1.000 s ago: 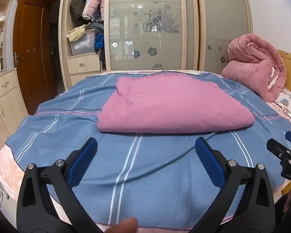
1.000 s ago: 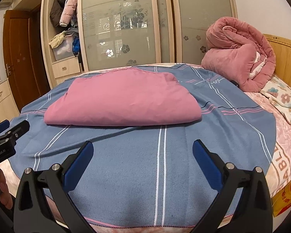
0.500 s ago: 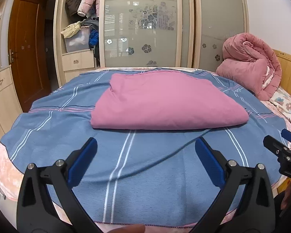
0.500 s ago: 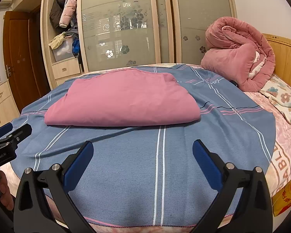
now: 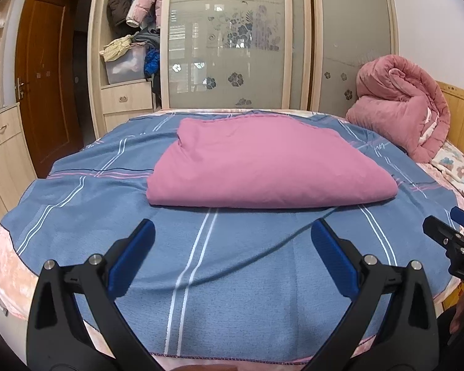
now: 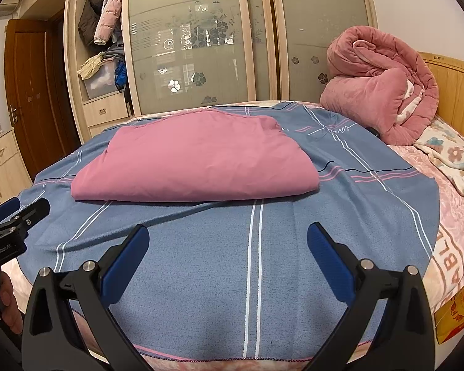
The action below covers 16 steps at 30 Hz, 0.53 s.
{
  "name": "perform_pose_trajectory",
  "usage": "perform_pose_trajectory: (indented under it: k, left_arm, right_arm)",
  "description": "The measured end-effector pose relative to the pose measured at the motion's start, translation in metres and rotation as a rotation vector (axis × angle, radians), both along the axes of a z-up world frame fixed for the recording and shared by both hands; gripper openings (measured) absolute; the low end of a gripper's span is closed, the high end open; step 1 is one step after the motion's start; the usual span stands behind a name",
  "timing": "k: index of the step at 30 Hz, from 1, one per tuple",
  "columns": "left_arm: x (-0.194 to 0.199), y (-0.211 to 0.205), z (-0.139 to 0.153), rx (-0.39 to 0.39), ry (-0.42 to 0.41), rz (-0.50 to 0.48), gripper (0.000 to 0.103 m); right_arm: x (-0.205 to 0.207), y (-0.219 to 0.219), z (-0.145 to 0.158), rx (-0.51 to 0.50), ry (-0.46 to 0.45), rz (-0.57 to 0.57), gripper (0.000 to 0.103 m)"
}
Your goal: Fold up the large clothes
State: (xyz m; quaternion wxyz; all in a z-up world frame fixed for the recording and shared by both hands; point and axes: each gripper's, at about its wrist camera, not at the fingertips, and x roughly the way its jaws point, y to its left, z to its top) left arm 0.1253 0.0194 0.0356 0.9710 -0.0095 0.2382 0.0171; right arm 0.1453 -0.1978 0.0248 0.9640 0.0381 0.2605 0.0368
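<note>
Folded pink cloth (image 5: 269, 164) lies mid-bed on the blue blanket (image 5: 232, 278); left tool (image 5: 232, 241) and right tool (image 6: 227, 241) both spread apart, empty, short of the cloth.

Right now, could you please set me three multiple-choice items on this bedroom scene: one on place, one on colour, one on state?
1. Where does the folded garment lie?
A. on the blue striped blanket
B. in the wardrobe
C. on the floor

2. What colour is it?
A. green
B. pink
C. white

3. How are the left gripper and right gripper?
A. both clamped on cloth
B. one shut
C. both open, empty

Key: 1 A, it rests mid-blanket; 2 B, pink in both views; 3 C, fingers spread, nothing between.
</note>
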Motion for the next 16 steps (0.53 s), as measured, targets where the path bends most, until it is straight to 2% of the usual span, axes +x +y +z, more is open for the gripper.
perform_pose_trajectory:
  k: [4, 9, 16]
  left_arm:
    - [-0.0019, 0.0012, 0.0005, -0.005, -0.013, 0.015, 0.101]
    - [-0.0002, -0.0026, 0.0001, 0.019, 0.002, 0.024, 0.101]
    - [0.0018, -0.0001, -0.0001, 0.008, 0.02, 0.02, 0.101]
  right_arm:
    - [-0.0002, 0.0003, -0.0004, 0.0, 0.002, 0.003, 0.102]
    - [-0.0009, 0.0008, -0.0011, 0.001, 0.005, 0.005, 0.102]
    - [-0.0016, 0.0013, -0.0018, 0.001, 0.007, 0.008, 0.102]
